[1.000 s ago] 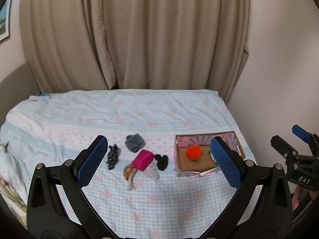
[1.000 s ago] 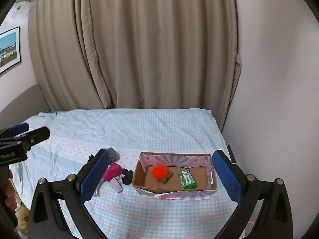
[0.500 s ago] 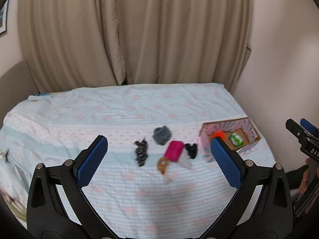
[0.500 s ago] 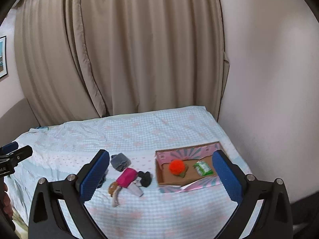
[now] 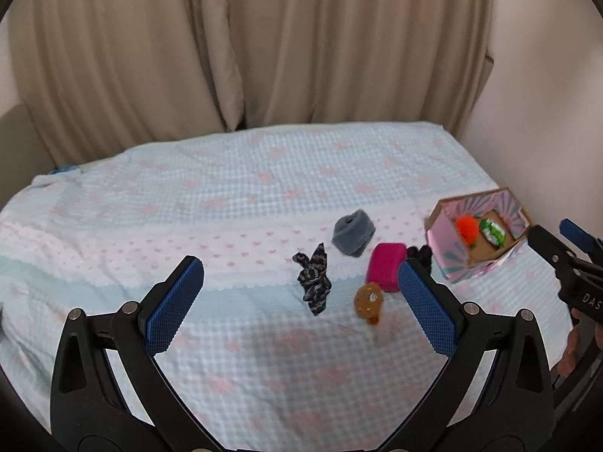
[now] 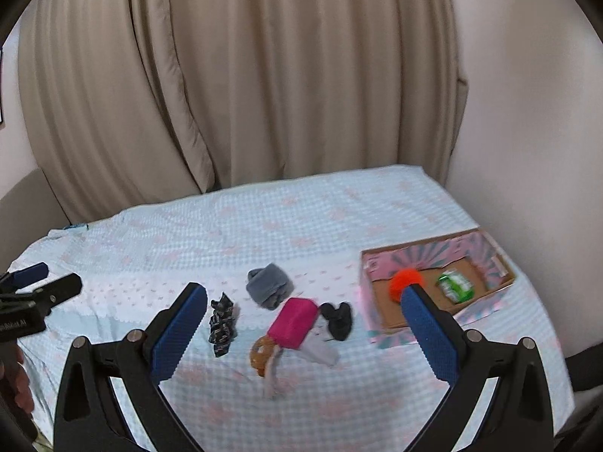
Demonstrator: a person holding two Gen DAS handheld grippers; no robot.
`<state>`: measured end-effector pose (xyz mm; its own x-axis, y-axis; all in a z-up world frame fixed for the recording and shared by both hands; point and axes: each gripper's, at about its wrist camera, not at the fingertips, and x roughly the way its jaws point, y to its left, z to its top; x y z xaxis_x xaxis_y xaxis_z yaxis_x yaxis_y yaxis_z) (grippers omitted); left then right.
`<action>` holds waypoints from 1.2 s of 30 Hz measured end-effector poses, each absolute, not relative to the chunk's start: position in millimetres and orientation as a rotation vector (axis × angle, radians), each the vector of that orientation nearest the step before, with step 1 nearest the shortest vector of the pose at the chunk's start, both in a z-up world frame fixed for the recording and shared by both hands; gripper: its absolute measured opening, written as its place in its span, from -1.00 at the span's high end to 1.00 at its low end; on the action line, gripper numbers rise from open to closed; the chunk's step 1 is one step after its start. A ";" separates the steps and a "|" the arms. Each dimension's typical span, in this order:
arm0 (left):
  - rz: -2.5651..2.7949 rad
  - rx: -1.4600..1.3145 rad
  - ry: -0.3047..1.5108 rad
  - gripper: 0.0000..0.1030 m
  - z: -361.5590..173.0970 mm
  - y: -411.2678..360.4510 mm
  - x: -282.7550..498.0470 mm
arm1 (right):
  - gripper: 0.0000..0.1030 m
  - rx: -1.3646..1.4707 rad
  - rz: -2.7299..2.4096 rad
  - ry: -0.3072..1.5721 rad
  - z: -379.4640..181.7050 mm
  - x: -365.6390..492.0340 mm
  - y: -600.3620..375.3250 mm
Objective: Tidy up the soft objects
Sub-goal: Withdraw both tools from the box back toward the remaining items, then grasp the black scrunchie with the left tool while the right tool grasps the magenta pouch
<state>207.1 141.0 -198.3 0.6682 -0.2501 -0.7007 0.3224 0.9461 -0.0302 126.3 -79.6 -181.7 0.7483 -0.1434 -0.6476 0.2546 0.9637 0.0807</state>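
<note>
Several soft things lie on the bed: a grey folded cloth (image 5: 353, 232) (image 6: 270, 285), a black patterned scrunchie (image 5: 313, 283) (image 6: 222, 323), a magenta pouch (image 5: 385, 267) (image 6: 294, 322), a black piece (image 6: 337, 317) and an orange ring (image 5: 368, 300) (image 6: 261, 350). A pink cardboard box (image 5: 444, 248) (image 6: 377, 263) at the right holds an orange pompom (image 5: 466, 229) (image 6: 404, 279) and a green packet (image 5: 492, 231) (image 6: 455, 285). My left gripper (image 5: 300, 297) is open and empty above the bed, left of the scrunchie. My right gripper (image 6: 303, 327) is open and empty, framing the pile from above.
The bed (image 5: 226, 196) has a light blue checked cover with pink hearts. Beige curtains (image 5: 264, 45) hang behind it and a pale wall (image 6: 527, 113) stands on the right, close to the box. A white strip (image 6: 320, 350) lies by the pouch.
Both grippers have swung left; the box and pile have shifted right in both views. The pile now sits between the right gripper's fingers. Both grippers stay open.
</note>
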 end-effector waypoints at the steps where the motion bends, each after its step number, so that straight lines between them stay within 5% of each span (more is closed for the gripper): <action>1: -0.332 0.100 0.784 -0.99 -208.9 138.8 213.9 | -0.99 0.173 -0.219 0.700 -192.7 135.2 -75.6; 13: -0.399 0.074 0.893 -0.95 -370.2 101.5 300.1 | -0.98 0.224 -0.258 0.814 -342.4 223.1 -67.8; 22: -0.387 0.060 0.985 -0.74 -457.2 76.2 340.0 | -0.87 0.237 -0.282 0.884 -411.2 267.9 -76.8; 36: -0.401 0.042 1.075 0.01 -500.0 68.4 352.0 | 0.10 0.211 -0.272 0.992 -451.0 296.4 -79.0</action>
<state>352.0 68.4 -500.0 0.4107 -0.2981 -0.8617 0.3388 0.9273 -0.1593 296.4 -79.0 -451.0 0.5183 -0.1290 -0.8454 0.3198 0.9461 0.0517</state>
